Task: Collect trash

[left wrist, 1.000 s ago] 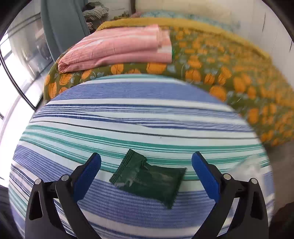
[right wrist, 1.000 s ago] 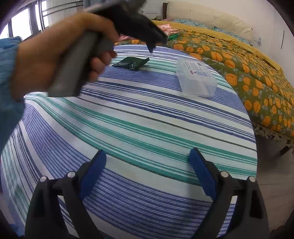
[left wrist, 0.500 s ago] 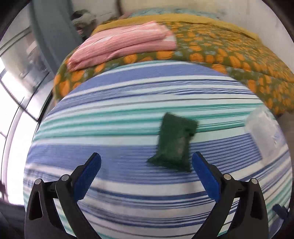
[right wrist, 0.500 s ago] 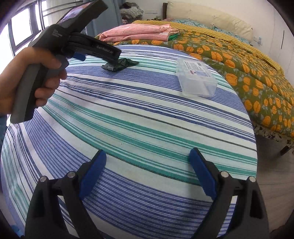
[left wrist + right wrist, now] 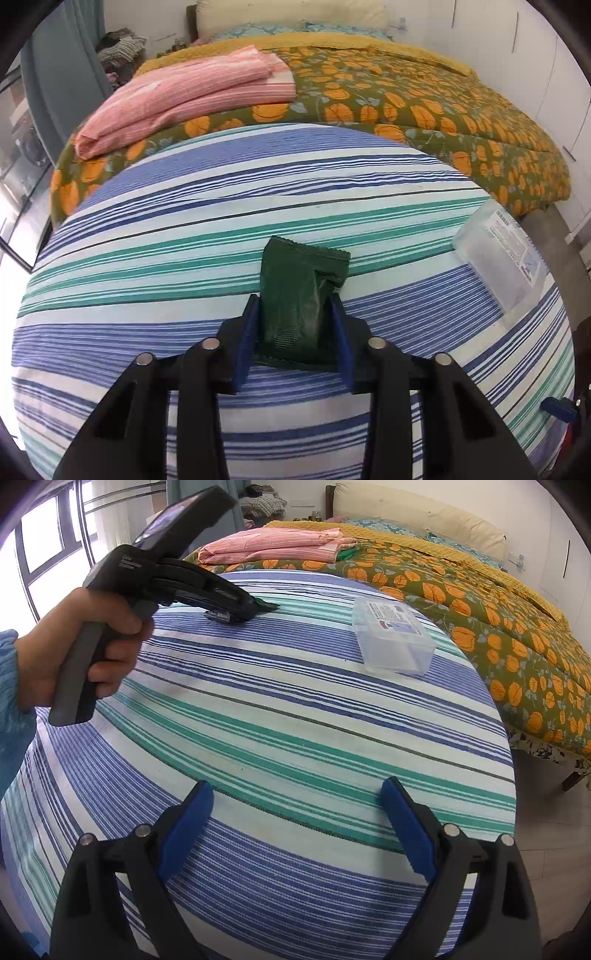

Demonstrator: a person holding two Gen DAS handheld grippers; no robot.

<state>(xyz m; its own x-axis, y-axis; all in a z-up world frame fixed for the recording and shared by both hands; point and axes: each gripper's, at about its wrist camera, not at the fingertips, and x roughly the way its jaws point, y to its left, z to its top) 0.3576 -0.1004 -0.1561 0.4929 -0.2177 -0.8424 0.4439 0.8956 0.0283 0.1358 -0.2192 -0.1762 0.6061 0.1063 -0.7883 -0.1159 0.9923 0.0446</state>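
Observation:
A dark green crumpled snack wrapper lies on the round table's striped cloth. My left gripper is down on it, and its jaws are closing with the wrapper's near half between the blue pads, which press on both its sides. From the right wrist view a hand holds that left gripper low at the table's far side, and only the wrapper's tip shows past it. My right gripper hangs open over the near part of the table with nothing between its fingers.
A clear plastic box with a label sits on the table to the right of the wrapper. Behind the table is a bed with an orange-flowered quilt and a folded pink cloth. A window is at the left.
The left gripper swung around and came down over the wrapper, then closed from wide open onto its sides. The right gripper stayed where it was.

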